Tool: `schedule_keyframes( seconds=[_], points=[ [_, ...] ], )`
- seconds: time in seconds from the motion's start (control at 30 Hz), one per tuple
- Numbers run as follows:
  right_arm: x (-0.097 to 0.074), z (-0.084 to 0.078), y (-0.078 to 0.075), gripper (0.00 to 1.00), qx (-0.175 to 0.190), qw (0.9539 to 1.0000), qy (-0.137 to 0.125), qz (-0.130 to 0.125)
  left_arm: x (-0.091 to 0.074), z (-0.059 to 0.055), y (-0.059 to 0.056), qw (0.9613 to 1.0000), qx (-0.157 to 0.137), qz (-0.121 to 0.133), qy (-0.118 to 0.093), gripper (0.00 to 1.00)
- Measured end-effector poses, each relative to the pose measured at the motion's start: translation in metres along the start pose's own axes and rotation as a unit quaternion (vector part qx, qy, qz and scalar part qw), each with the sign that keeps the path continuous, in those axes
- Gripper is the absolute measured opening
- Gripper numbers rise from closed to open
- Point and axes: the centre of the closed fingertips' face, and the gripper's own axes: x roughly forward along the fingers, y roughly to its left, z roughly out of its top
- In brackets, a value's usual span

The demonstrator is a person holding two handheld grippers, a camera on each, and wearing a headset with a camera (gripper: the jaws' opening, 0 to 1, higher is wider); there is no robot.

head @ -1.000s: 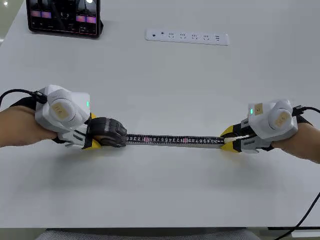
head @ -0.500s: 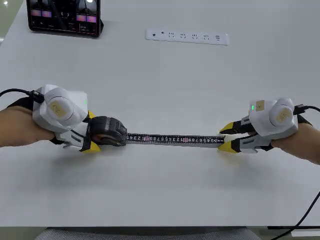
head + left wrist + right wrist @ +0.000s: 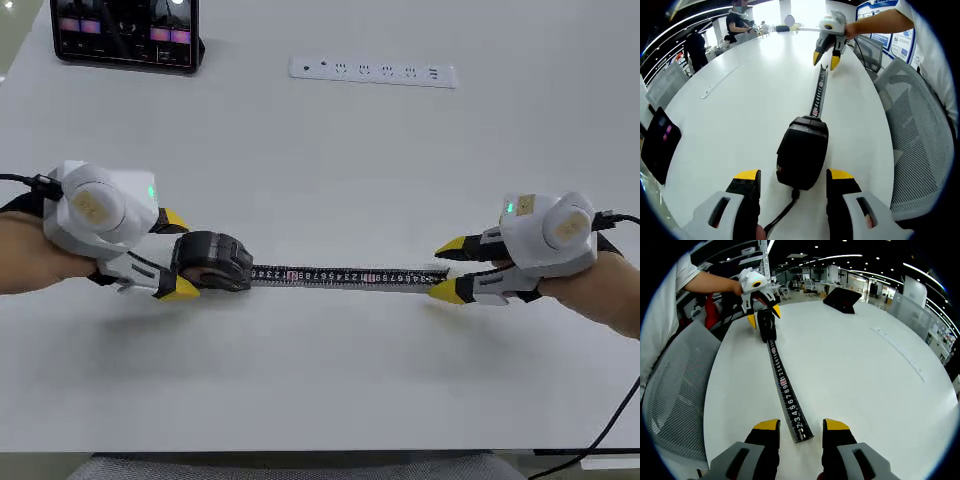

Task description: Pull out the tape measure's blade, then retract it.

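Counted 1 tape measure: 1 black case (image 3: pixel 210 262) and 1 blade (image 3: pixel 345 276) drawn out of it. Lay flat on the white table (image 3: pixel 320 160), in the near part, with the long axis running from left to right in the head view. Had the case at the left end and pointed with the free blade end to the right, printed numbers facing up.

Counted 2 grippers, 1 at each end of the tape measure. Found the left gripper (image 3: pixel 176 254) with its jaws spread wide on both sides of the rear of the case. In the left gripper view, saw a small gap between the case and 1 yellow tip, so not clamped; could not tell about the other tip. Found the right gripper (image 3: pixel 445 268) also with jaws parted, the blade end lying between its 2 yellow tips and touched by neither.

Farther back on the table, saw 1 white power strip (image 3: pixel 372 72) and 1 dark screen (image 3: pixel 125 35), both well apart from the tape measure.
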Motion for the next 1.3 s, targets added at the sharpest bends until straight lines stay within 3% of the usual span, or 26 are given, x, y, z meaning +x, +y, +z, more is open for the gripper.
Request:
schedule_keyframes(
  seconds=[0.43,0.8,1.03,1.3],
  points=[
    [-0.001,0.006,0.008,0.41,0.029,0.9984,-0.029,-0.04,-0.02,0.011,0.003,0.9963,-0.045,0.048,-0.056,0.52],
    [-0.007,0.012,0.016,0.52,0.039,0.9958,-0.049,-0.067,-0.028,0.011,0.004,0.9907,-0.073,0.083,-0.08,0.6],
    [-0.009,0.013,0.022,0.57,0.053,0.9942,-0.054,-0.076,-0.03,0.012,-0.004,0.9876,-0.087,0.094,-0.091,0.65],
    [-0.012,0.014,0.029,0.62,0.064,0.9921,-0.063,-0.088,-0.031,0.013,-0.019,0.9841,-0.109,0.09,-0.107,0.7]
  ],
)
